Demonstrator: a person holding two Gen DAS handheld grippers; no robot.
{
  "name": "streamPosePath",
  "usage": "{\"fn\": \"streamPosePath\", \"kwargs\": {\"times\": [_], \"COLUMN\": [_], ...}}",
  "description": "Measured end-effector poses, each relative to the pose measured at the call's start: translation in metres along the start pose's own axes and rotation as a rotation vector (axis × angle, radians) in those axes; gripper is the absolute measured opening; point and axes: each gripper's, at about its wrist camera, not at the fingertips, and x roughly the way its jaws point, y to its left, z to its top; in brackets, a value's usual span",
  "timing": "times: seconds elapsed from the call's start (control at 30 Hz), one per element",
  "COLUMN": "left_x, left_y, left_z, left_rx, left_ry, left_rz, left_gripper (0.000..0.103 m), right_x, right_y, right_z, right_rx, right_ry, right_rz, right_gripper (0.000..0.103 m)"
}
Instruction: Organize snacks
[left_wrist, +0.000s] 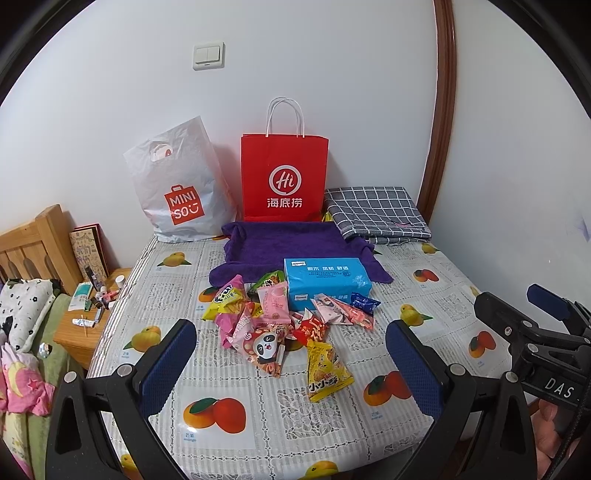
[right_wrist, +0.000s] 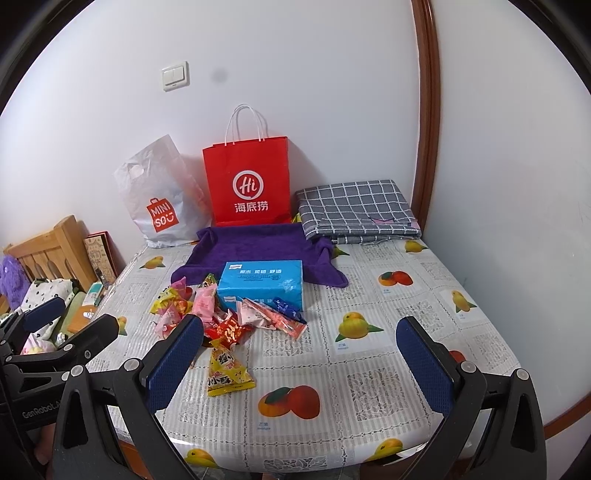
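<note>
A table (left_wrist: 436, 280) with a fruit-print cover fills both views, and the blue box (left_wrist: 327, 282) at its middle serves as the landmark. Far left of the box, off the table, stands a wooden nightstand (left_wrist: 79, 332) cluttered with small items. Behind and left of the box a white bag (left_wrist: 177, 184) leans on the wall; straight behind the box stands a red bag (left_wrist: 284, 177), upright, handles up. A purple towel (left_wrist: 280, 243) lies spread between the red bag and the box, and the box's back edge rests on it. The box lies flat with its long axis running left to right.

The snacks (left_wrist: 273, 317) are heaped in front of the box and to its front left, some touching its front face. Nearest the cameras, a yellow packet (left_wrist: 327, 371) lies apart from the heap, its long axis running toward and away from the box, narrow end toward it.

Behind and right of the box sits a folded checked cloth (left_wrist: 376, 214).

The left gripper (left_wrist: 291, 363) is spread wide, grasping nothing, in front of the heap. The right gripper (right_wrist: 301, 360) is likewise released and empty, in front of the box.
</note>
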Motion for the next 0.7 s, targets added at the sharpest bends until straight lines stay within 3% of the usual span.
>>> {"fn": "streamPosePath", "kwargs": {"times": [0.7], "left_x": [0.029], "left_y": [-0.002], "left_z": [0.008], "left_rx": [0.012], "left_ry": [0.026], "left_rz": [-0.008], "left_gripper": [0.103], "right_x": [0.017], "right_y": [-0.002], "right_z": [-0.003], "right_rx": [0.000], "right_ry": [0.008], "right_rz": [0.035], "right_gripper": [0.103]}}
